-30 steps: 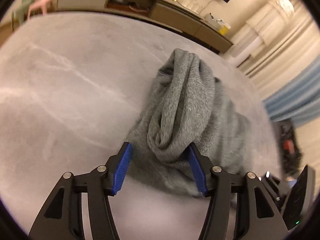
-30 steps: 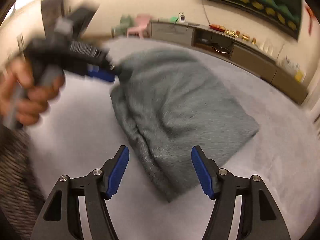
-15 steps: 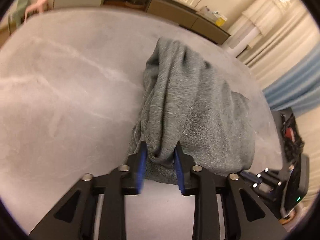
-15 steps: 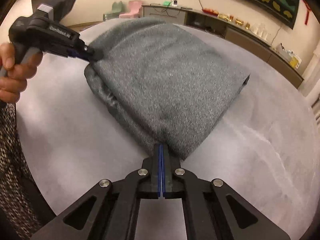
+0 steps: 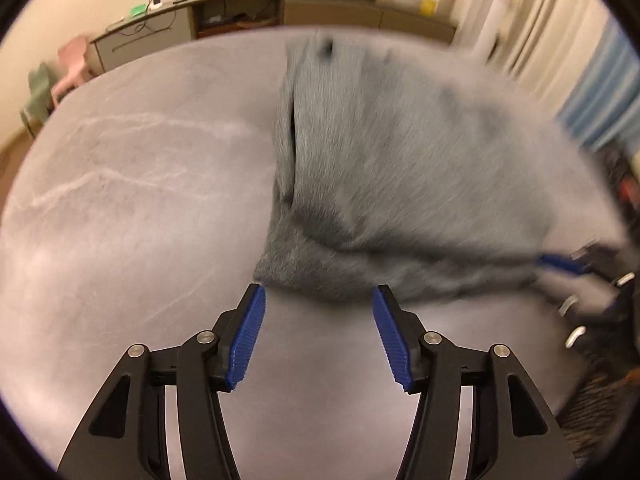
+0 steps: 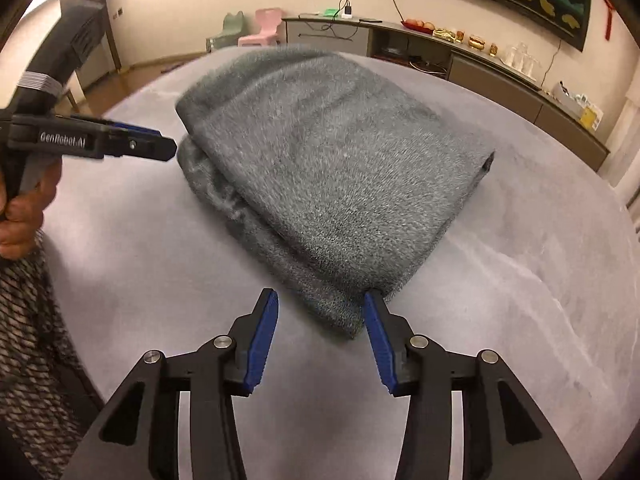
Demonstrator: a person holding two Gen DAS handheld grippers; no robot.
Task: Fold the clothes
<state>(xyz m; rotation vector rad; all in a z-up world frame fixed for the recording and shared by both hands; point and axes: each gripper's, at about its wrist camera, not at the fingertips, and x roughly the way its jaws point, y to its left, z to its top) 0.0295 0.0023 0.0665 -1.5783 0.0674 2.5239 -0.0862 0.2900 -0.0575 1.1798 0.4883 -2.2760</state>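
While both grippers stand spread wide and hold nothing, the sweater (image 6: 332, 176) lies folded in a thick grey bundle on the table (image 6: 520, 280), filling the middle of the right wrist view from about 10 o'clock down to 6 o'clock. Its near corner dips between the fingers of the right gripper (image 6: 320, 300): the cloth meets the tip of the right-hand pad (image 6: 378, 336), while the left-hand pad (image 6: 262, 340) stands clear of it. At 9 o'clock in that view the left gripper (image 6: 160, 146) comes in from the side, gripped by a hand (image 6: 22, 208), with its tip just beside the bundle's upper left edge; whether it touches the fabric cannot be told.

From the left wrist view the sweater (image 5: 400, 184) is blurred, spreading from 12 o'clock to 3 o'clock, with a dark fold opening along its left side. Its lower hem lies just beyond the tips of the left gripper (image 5: 318, 300), close to them but not between the pads. At 3 o'clock a streak of blue, the right gripper (image 5: 560, 264), shows at the sweater's far corner, too smeared to read.

Beyond the table, at 12 o'clock, a long sideboard (image 6: 460, 60) runs along the wall
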